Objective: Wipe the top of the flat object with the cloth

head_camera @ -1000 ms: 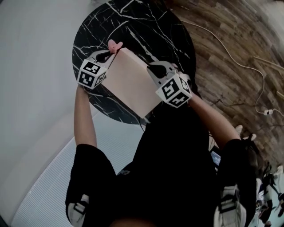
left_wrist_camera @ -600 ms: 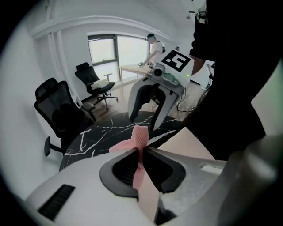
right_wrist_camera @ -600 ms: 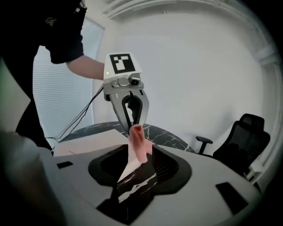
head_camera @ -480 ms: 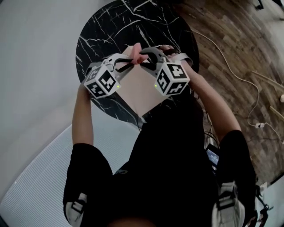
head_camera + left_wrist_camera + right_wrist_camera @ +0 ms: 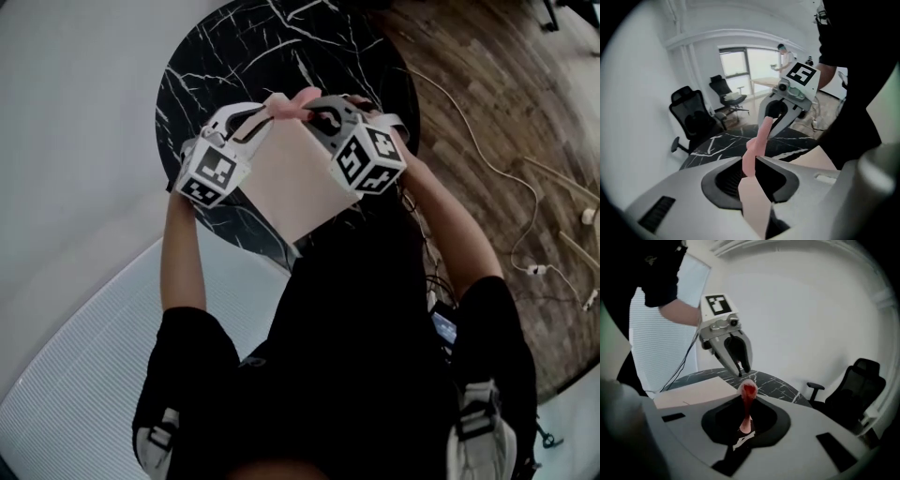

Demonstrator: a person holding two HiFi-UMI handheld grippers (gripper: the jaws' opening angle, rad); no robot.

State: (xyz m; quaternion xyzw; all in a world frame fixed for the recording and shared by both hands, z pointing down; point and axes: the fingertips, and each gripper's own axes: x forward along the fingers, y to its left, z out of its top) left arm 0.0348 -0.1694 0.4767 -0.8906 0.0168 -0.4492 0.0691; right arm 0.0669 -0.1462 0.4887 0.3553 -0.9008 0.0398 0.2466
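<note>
While the left gripper (image 5: 751, 165) pinches one end of the pink cloth (image 5: 761, 136), the right gripper (image 5: 746, 423) has just closed its jaws on the other end, so the cloth spans the short gap between them as a thin strip, up in the air. It sits over the far edge of the beige board (image 5: 292, 183), apparently clear of it, and the board lies flat on the black marble desk (image 5: 234, 56). No wiping seems under way yet. The cloth has to come down onto the board's top and be drawn across it.
</note>
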